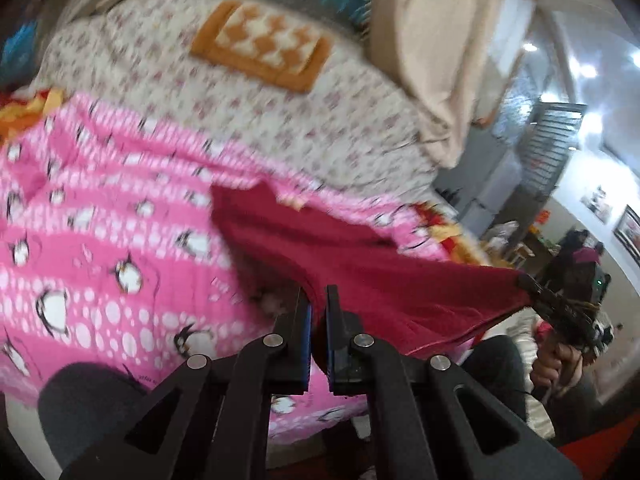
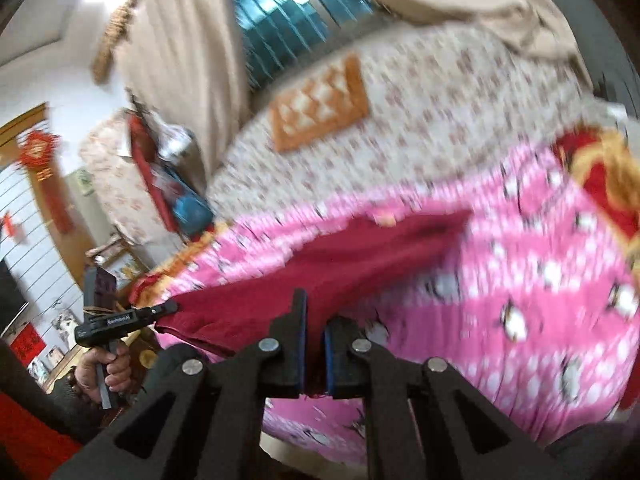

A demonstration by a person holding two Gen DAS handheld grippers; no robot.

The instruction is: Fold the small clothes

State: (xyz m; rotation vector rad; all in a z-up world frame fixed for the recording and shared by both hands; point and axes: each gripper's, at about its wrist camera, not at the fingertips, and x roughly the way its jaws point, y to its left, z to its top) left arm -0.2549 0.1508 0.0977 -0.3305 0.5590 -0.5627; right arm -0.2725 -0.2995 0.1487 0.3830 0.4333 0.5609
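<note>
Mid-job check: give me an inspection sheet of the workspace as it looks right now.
Surface: bed under a pink penguin blanket and floral sheet.
Job's things: dark red garment stretched above the blanket.
Clutter: orange checked cloth on the sheet.
Grippers: left hand-held gripper and right hand-held gripper each shut on a garment edge.
Cables: nothing seen.
Surroundings: beige curtains, blue window; frames blurred.

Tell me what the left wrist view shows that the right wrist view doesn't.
Only the left wrist view shows framed pictures on a white wall. Only the right wrist view shows a red knot ornament by a wooden doorframe. Both show the dark red garment clamped between the left gripper and right gripper, over a pink penguin-print blanket.
</note>
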